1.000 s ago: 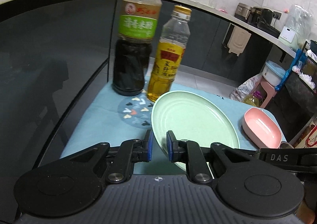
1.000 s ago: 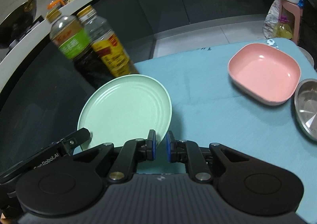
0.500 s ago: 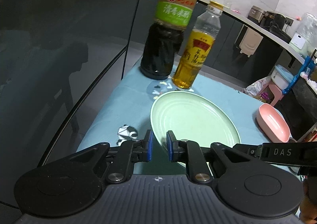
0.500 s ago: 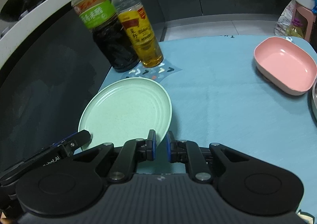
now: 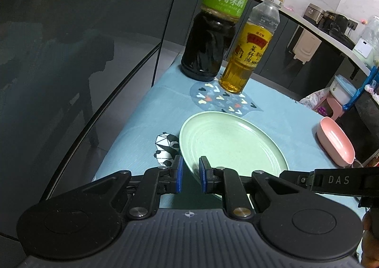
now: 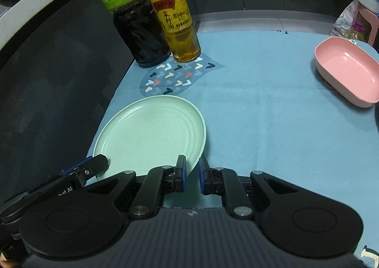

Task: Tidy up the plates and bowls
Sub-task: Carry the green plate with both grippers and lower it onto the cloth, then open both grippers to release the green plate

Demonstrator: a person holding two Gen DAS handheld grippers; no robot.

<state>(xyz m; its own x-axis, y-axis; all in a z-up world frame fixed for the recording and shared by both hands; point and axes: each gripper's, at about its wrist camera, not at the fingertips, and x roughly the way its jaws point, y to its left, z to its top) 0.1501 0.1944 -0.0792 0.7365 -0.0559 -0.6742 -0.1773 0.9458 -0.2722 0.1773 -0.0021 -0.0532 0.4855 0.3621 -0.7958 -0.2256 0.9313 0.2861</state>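
A round pale green plate [image 5: 232,147] [image 6: 151,135] lies low over the blue tablecloth [image 6: 260,114], near its left edge. My left gripper [image 5: 189,174] is shut on the plate's near-left rim, which runs between its blue pads. My right gripper [image 6: 191,173] is shut on the near-right rim of the same plate. One of the right gripper's fingers [image 5: 331,180] shows at the plate's right, and one of the left gripper's fingers [image 6: 94,166] at its left. A pink rectangular bowl [image 6: 348,73] [image 5: 335,142] sits empty at the far right.
A dark vinegar bottle [image 5: 210,38] [image 6: 137,26] and a yellow oil bottle [image 5: 246,59] [image 6: 177,21] stand at the cloth's far left corner, behind a patterned patch [image 6: 175,76]. A dark glass panel [image 5: 71,66] runs along the left edge. Kitchen cabinets lie beyond.
Both grippers have carried the plate away from the bottles toward the near edge and lower. The patterned patch, earlier partly covered by the plate, now shows in full.
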